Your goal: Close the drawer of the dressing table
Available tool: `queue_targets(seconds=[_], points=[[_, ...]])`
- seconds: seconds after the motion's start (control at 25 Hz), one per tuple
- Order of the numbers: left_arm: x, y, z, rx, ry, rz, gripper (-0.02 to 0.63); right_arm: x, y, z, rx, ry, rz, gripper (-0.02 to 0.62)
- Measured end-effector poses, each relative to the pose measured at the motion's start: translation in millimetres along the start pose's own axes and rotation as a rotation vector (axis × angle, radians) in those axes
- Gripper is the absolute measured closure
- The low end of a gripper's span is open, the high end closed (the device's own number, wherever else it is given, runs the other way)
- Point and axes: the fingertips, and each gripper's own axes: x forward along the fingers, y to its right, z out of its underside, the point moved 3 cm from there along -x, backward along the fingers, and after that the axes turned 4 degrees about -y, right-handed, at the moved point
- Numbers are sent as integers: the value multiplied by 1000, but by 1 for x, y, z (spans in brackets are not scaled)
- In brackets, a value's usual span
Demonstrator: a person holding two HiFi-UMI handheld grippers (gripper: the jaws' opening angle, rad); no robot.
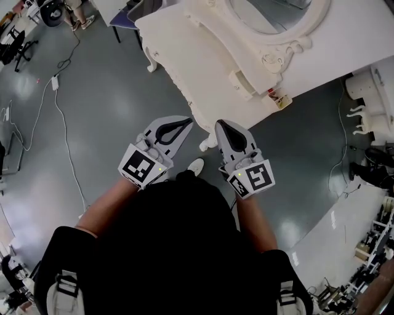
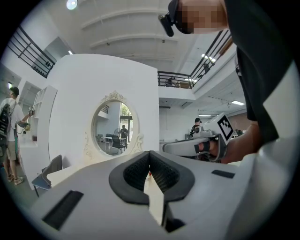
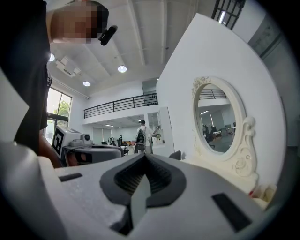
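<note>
The white dressing table with its oval mirror stands ahead of me across the grey floor. Its drawer juts a little out of the front edge, with a small knob. My left gripper and right gripper are held side by side, short of the table and touching nothing. Both point level at it. Both are shut and hold nothing. The left gripper view shows the closed tips below the mirror. In the right gripper view the closed tips sit left of the mirror.
Small red and yellow items lie at the table's near corner. White furniture stands to the right and a white tabletop at lower right. Cables run over the floor at left. A person stands far left.
</note>
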Motion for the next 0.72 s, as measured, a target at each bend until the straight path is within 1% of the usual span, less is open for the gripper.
queue_targets(seconds=[0.32,0.44,0.56,0.72], points=[[69,-10,-10,18,-16,16,611,-1,67,-11,-6,16,18,594],[89,-11,-12,27,-14,16,611,-3,89,-11,-6,20,26,594],[106,-14,-14,18,-20,14,611,-3,110,-12,-1,21,36,594],[129,-21,-16,31,-26,35,611,-2,131,-15,2,29,60,594]])
